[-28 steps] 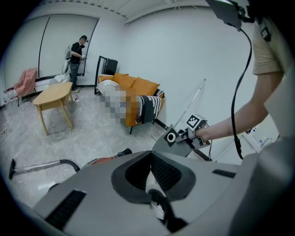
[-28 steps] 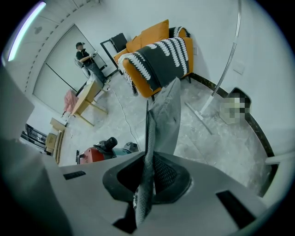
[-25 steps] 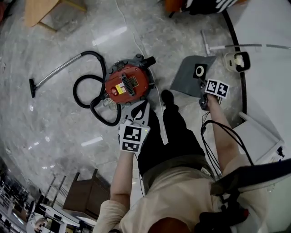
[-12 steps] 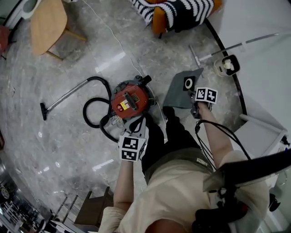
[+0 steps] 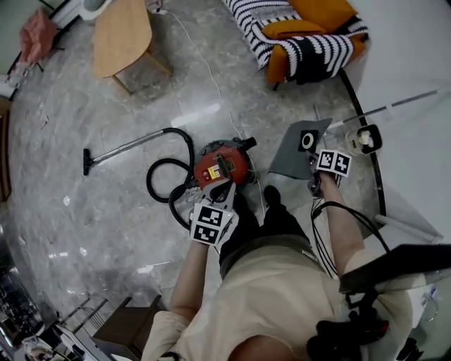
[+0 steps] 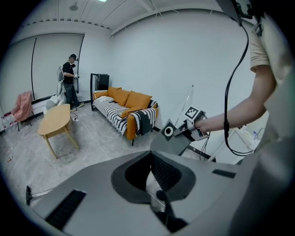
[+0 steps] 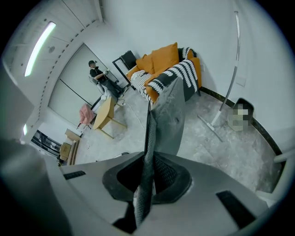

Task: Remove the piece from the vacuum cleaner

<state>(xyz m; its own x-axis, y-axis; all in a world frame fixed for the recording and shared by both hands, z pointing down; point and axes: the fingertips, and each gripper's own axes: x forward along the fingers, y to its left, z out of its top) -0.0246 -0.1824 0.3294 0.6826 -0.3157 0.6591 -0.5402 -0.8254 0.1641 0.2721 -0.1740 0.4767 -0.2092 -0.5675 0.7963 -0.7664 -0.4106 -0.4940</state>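
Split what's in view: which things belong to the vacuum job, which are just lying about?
Job:
red vacuum cleaner
its hose and wand
grey piece with a round hole, clamped in the right gripper
left gripper, shut and empty

Lying about:
wooden table
sofa with striped throw
pink cloth

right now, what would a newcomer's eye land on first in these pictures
The red vacuum cleaner sits in the middle of the pale marble floor, its black hose looping off to the left. Just right of it, the right gripper is shut on a flat grey piece with a ringed round hole, held up off the floor. At the top, an orange sofa carries a black-and-white striped throw.
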